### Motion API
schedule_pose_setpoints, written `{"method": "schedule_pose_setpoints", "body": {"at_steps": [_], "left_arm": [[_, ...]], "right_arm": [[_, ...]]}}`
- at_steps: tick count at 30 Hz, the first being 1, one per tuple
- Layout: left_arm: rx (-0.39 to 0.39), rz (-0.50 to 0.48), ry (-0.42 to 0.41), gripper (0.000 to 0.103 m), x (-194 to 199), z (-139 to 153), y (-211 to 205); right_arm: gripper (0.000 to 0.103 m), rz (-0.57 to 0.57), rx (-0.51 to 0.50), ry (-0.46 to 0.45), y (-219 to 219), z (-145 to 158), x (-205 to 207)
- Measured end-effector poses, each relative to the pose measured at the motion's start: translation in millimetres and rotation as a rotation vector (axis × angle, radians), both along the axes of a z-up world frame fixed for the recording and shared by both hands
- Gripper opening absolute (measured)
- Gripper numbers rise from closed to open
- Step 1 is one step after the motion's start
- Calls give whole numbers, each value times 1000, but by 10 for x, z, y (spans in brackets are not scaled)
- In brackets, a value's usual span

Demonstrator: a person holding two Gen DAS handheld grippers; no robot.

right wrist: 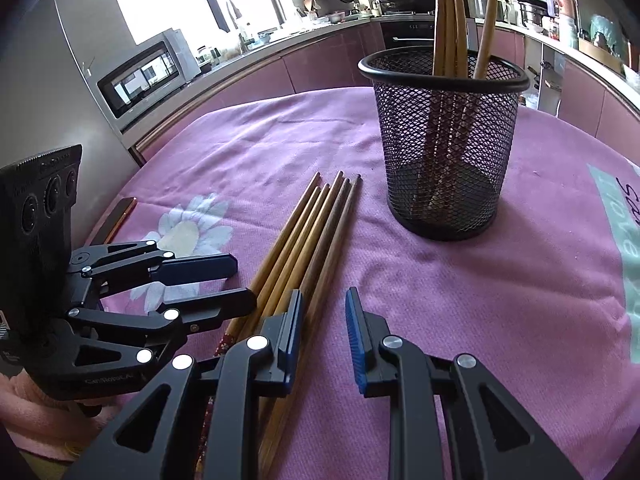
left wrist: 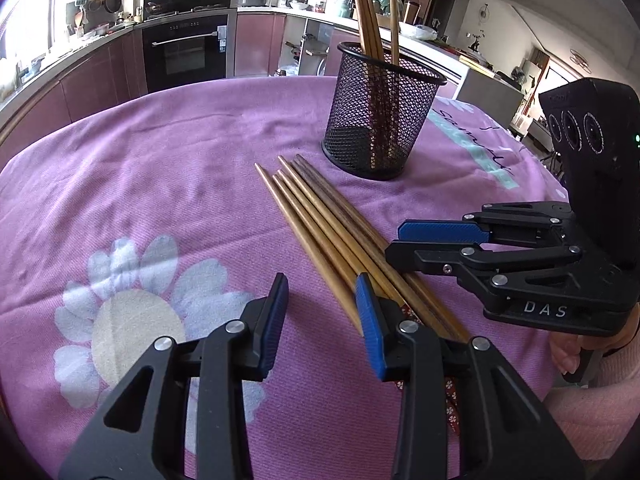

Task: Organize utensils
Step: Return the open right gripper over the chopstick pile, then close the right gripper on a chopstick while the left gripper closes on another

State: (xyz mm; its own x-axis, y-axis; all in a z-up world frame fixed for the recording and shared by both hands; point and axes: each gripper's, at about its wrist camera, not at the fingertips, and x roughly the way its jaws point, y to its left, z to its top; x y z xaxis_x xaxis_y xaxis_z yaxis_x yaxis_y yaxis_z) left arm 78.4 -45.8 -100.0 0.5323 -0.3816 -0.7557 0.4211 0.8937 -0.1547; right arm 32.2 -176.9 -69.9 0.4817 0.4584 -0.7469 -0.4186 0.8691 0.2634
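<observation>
Left gripper [left wrist: 322,284]: jaws apart, nothing between the blue pads, only bare cloth in the gap. Right-hand pad [left wrist: 366,312] sits over the near ends of the loose chopsticks [left wrist: 320,220]; contact cannot be told from this view. In the right wrist view the left gripper [right wrist: 240,280] lies at 9 o'clock, fingers one above the other, lower fingertip just beside the outermost stick of the bundle.

Right gripper [right wrist: 324,304]: jaws apart, narrower gap, nothing gripped. Left-hand pad [right wrist: 294,320] overlaps the edge of the loose bundle; gap itself shows cloth. In the left wrist view the right gripper [left wrist: 394,240] comes in from 3 o'clock, tips above the bundle's right flank, touching or not cannot be told.

Loose chopsticks: about six, wooden, lying flat and side by side on the purple tablecloth [left wrist: 160,160], tapered tips toward 12 o'clock, thick ends toward 6 o'clock under the grippers. Some thick ends carry a red flowered pattern [left wrist: 452,408].

Black mesh holder [left wrist: 382,112]: upright on the cloth at 1 o'clock from the bundle tips, near but apart. Standing chopsticks [left wrist: 368,12] inside, three at least, leaning on the rim.

Outward: a sleeved hand [left wrist: 576,356] on the right gripper's handle at 4 o'clock. White daisy print [left wrist: 120,312] on the cloth at 8 o'clock. Oven [left wrist: 184,52] and kitchen counters behind, at 11 o'clock
</observation>
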Motion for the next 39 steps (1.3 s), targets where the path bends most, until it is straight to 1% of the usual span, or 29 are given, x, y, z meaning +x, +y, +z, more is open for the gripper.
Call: {"method": "schedule_pose_setpoints", "body": {"at_steps": [5,7,10,13,16,20,22,25,27,31,33,39], "left_arm": [[15,-8,3,31,7,-1,-6],[24,-23,6,24,1,-4,-20],[45,-29,5,21,-11,-13,-30],[42,-25,12,22,5,-12,-12],[46,-15,11,22,38,-15,-19],[47,-5,7,22,81,-19,-28],[52,1,5,19,106,-19,-39],[60,9,3,17,122,-20,-61],[71,21,-4,15,127,-21,-83],[64,49,-6,13,134,-19,-74],[57,61,-3,12,136,-22,-68],[34,102,1,9,127,-10,-22]], "right_arm": [[21,-2,-21,-10,-1,-4,-4],[21,-1,-34,-16,14,-3,-5],[21,1,-58,-27,39,4,-14],[21,4,-75,-27,67,-6,4],[21,1,-118,-47,136,-10,18],[20,-3,-142,-61,190,-8,57],[19,-8,-147,-62,192,-3,84],[15,-15,-142,-60,190,0,120],[9,-21,-131,-55,178,2,132],[8,-33,-94,-38,130,-1,152],[6,-38,-85,-35,105,-2,152],[6,-49,-54,-23,13,13,143]]}}
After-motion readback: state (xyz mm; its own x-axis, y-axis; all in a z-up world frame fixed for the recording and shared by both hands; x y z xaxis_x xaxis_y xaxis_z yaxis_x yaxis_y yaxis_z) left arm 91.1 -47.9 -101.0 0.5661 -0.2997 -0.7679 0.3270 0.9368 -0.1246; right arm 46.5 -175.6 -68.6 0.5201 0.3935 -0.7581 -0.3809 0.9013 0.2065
